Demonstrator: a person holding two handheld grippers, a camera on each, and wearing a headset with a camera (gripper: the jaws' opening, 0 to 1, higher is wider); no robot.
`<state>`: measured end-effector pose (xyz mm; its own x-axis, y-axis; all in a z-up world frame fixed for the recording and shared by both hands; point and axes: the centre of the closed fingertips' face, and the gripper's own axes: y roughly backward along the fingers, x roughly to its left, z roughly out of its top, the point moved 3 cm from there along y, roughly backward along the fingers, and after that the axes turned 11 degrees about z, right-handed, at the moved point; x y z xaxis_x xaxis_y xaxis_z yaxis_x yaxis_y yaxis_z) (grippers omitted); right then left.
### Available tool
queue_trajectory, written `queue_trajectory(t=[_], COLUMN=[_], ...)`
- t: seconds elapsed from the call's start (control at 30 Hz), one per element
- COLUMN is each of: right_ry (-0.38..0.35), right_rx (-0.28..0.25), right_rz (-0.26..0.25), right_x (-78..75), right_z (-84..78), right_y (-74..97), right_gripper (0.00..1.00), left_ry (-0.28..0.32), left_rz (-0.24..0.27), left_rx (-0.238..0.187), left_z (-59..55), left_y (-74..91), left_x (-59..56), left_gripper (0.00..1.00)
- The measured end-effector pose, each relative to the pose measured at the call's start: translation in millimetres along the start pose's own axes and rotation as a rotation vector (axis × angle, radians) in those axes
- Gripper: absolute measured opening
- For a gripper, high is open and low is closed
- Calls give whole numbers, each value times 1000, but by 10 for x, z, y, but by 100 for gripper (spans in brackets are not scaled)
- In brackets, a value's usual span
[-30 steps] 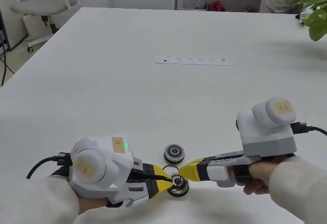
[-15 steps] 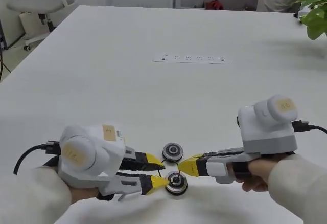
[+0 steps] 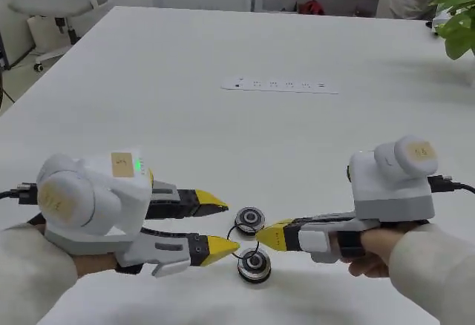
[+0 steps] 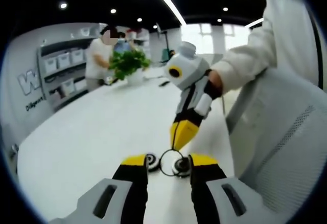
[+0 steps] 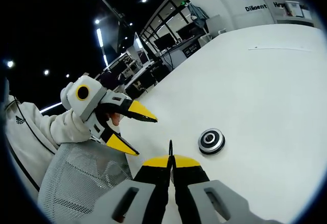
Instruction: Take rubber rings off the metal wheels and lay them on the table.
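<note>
1. Pinching a thin black rubber ring (image 5: pixel 170 148) by its edge, the right gripper (image 3: pixel 261 237) is pressing its yellow-tipped jaws flat together on it.
2. The ring is standing as an open loop right at that gripper's tips. Whether it is touching the white table (image 3: pixel 223 132) I cannot tell.
3. The left gripper (image 3: pixel 230 227) is gaping wide and gripping nothing. Its two yellow tips are pointing at the ring from the opposite side, with the loop sitting in line with the gap.
4. Two small round dark-rimmed metal wheels are resting on the table. One wheel (image 3: pixel 250 220) is just off the far side of the right gripper's tips, and the other wheel (image 3: pixel 254 263) is just off their near side, toward the person.
5. Counting up, two grippers, two wheels and one loose ring are showing.
</note>
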<state>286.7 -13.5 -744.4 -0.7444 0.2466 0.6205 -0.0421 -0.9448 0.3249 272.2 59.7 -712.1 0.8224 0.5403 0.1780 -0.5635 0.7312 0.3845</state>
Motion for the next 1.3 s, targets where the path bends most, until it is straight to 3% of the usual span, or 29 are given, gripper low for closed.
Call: queue_trajectory(t=[0.2,0.33,0.53,0.7,0.87,1.03,1.13,1.3], right_ry=[7,4,20,33,41,54,57,69], right_rx=[-13,-30,-50,-43,-26,10,31,88], right_rz=[8,16,38,49,60,63,63,49], right_x=[36,100,207,266,307,327,329,290], right_z=[33,70,136,129,89,6,-45,-186], right_y=[-16,-39,-112,-174,-231,-297,-333,-388], right_gripper=[0,0,0,0,0,0,0,0], left_ry=[-5,29,64,113,141,207,228,252], left_rz=[18,34,65,87,130,171,177,157], left_rx=[-5,-39,-43,-71,-60,-52,-59,-32], left_z=[54,127,102,89,-10,-138,-165,-238], left_y=[105,222,367,465,541,623,636,608], left_x=[17,11,17,47,94,145,149,109], left_gripper=[41,47,54,63,77,85,92,97])
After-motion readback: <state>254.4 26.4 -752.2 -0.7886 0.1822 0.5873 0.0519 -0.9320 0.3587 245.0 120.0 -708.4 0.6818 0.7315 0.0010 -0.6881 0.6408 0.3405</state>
